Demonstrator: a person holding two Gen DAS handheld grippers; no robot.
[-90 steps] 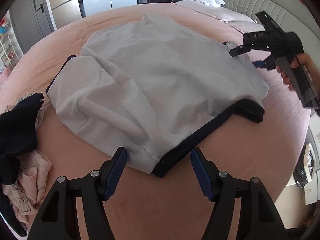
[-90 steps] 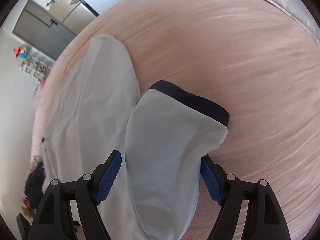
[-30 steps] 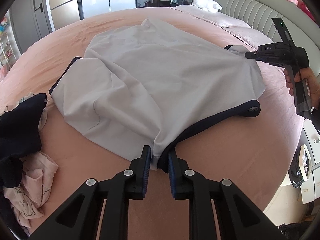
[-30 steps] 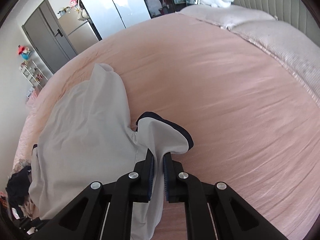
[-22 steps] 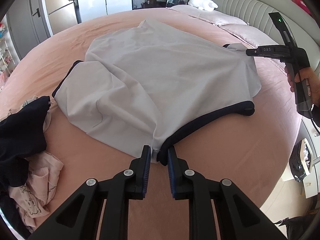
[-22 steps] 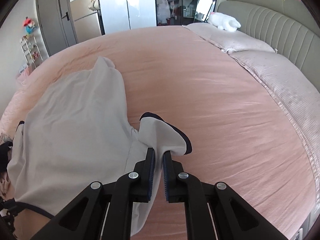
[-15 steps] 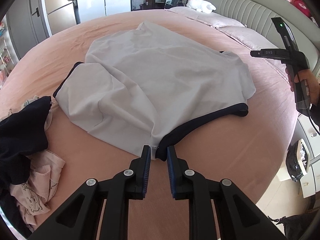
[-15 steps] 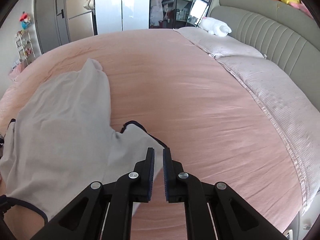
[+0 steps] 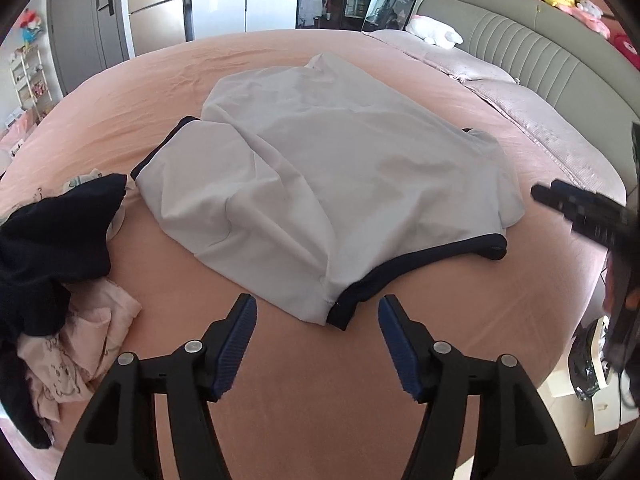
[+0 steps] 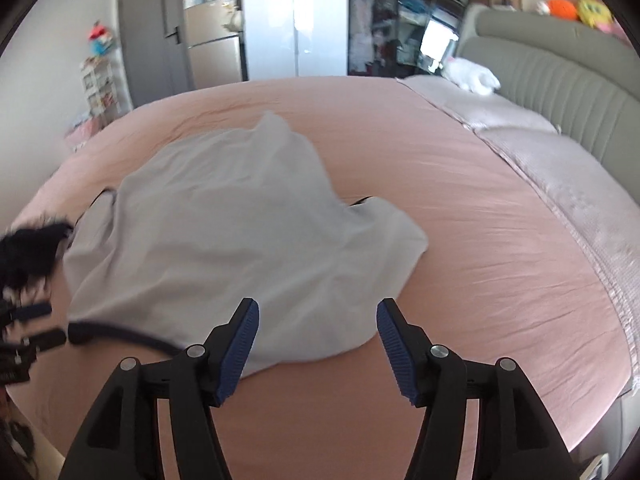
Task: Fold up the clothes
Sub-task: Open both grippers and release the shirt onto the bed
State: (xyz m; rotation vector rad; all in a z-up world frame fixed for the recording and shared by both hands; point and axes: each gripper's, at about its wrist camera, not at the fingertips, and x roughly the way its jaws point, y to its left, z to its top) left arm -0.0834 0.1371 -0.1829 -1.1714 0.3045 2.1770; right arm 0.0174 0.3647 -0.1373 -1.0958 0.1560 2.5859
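Note:
A pale grey T-shirt (image 9: 340,168) with dark navy trim lies spread on the pink bed (image 9: 440,320). My left gripper (image 9: 317,302) hovers at the near hem. Its jaws are opening, and the hem's navy corner (image 9: 340,316) lies loose between the blue pads, untouched. In the right wrist view the shirt (image 10: 224,232) is blurred, with its right side lying just ahead of my right gripper (image 10: 318,304). That gripper's jaws are opening too and hold nothing. The right gripper (image 9: 580,208) appears blurred at the right of the left wrist view. The left gripper's fingers (image 10: 36,312) show at the far left.
A heap of dark and pink clothes (image 9: 48,248) lies on the bed's left side. Pale pillows (image 9: 480,76), a white plush toy (image 9: 434,32) and a grey padded headboard (image 9: 540,56) stand at the back right. The bed's round edge drops off near right.
Both grippers were shut on the shirt, the left on the hem, the right on a sleeve. Both have opened and let go. The right one has swung back and sideways.

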